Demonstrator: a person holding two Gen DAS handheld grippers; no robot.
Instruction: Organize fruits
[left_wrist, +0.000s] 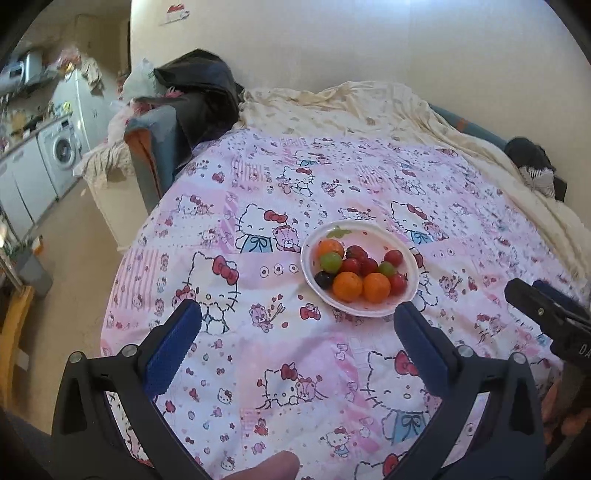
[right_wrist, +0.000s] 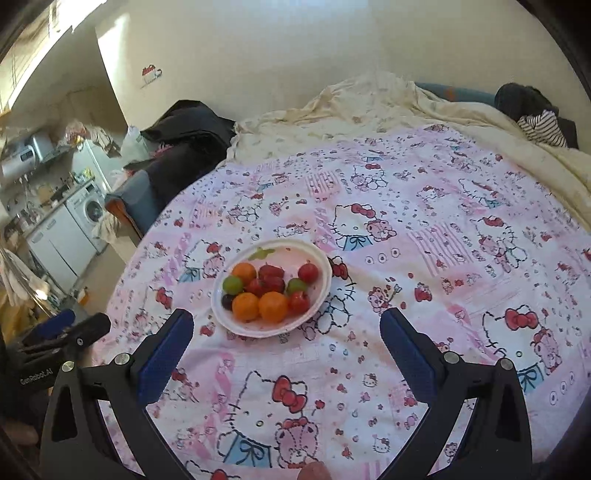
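A white plate (left_wrist: 369, 312) (right_wrist: 225, 321) rests on a pink cartoon-cat cloth and holds several small fruits: orange ones (left_wrist: 347, 286) (right_wrist: 272, 306), red ones (left_wrist: 392, 257) (right_wrist: 307, 272), green ones (left_wrist: 330, 261) (right_wrist: 232, 283) and a dark one (left_wrist: 323, 279). My left gripper (left_wrist: 297, 319) hovers open just in front of the plate, with nothing between its blue pads. My right gripper (right_wrist: 286, 328) is open too and empty; the plate lies ahead, slightly left of its middle. Each gripper shows at the edge of the other's view.
The cloth (left_wrist: 258, 350) covers a round-looking surface that drops off at the left toward the floor. A cream blanket (left_wrist: 369, 107) and dark clothes (left_wrist: 199, 96) lie behind. A washing machine (left_wrist: 61, 155) and cabinets stand far left.
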